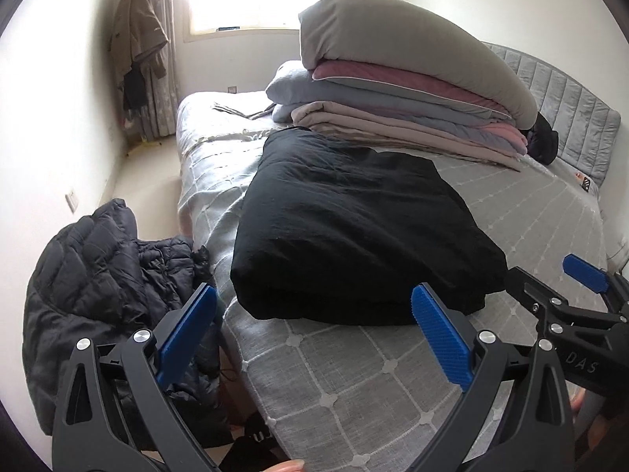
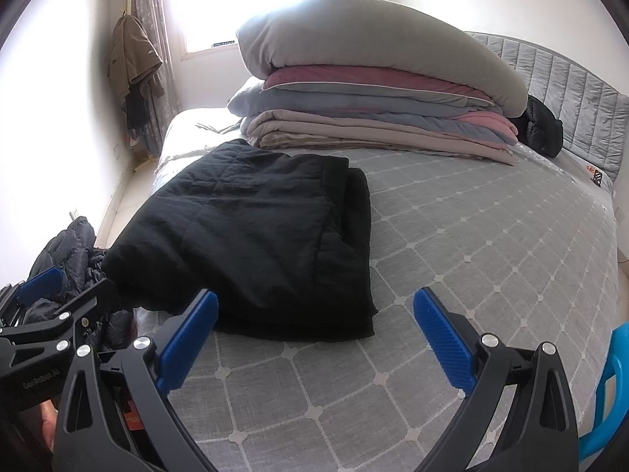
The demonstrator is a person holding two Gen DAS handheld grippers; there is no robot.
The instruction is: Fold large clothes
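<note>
Far left, off the bed: dark puffer jacket (image 1: 98, 275), heaped and unfolded beside the mattress edge; judged risk, a low swing of the left gripper (image 1: 314, 334) catches it and drags it further down. Left gripper: jaws spread to their widest, nothing between the blue pads, hovering over the near bed edge just short of the bundle. Centre-left: black folded garment (image 2: 251, 244), a thick squared bundle lying on the grey checked bedspread (image 2: 471, 236), its near-left corner close to the mattress edge; judged risk, a nudge from either tool slides it off or lets the stacked layers spring open. Right gripper (image 2: 314, 338): jaws likewise wide, holding nothing, poised over bare bedspread beside the bundle's right edge. Far centre to right: stack of folded quilts (image 2: 373, 90), topped by a bulging grey one that overhangs; judged risk, pushing the bundle against it topples the upper layers.
</note>
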